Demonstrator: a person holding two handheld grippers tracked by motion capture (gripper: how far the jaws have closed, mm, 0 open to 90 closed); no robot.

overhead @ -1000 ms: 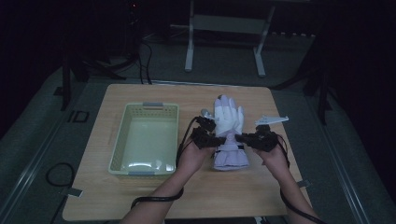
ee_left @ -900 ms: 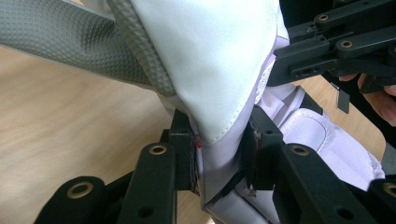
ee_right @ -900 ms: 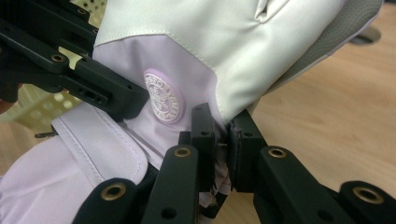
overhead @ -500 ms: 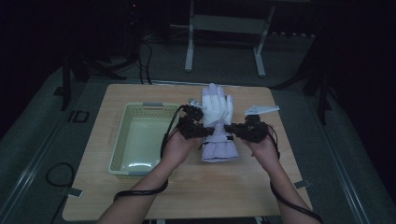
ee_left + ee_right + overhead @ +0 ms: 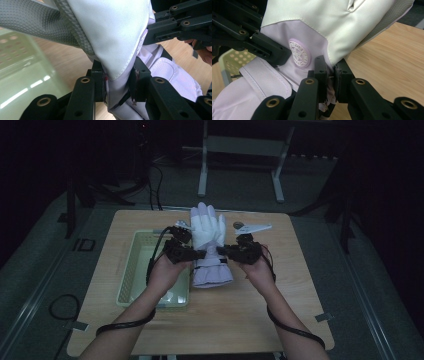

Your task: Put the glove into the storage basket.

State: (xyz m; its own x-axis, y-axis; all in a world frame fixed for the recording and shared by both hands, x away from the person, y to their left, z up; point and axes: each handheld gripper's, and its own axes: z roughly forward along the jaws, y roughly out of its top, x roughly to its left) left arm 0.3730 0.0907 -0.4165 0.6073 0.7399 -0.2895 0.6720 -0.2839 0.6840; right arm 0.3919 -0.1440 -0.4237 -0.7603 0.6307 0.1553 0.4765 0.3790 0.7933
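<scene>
We found the left gripper clamped on the left edge of a white and lilac glove, its pads pinching the fabric at the wrist seam, as the left gripper view confirmed. The right gripper was likewise closed on the glove's opposite edge, its jaws nearly together with a fold of material between them. The glove hung between the two grippers, fingers pointing away from the person and cuff toward them, lifted clear of the wooden table. We noted a round embossed badge on the lilac section near the wrist, and a grey textured palm side. A pale green perforated basket stood on the table just to the left of the glove, beneath the left hand. A small white object lay on the table beyond the right gripper; we could not identify it.
</scene>
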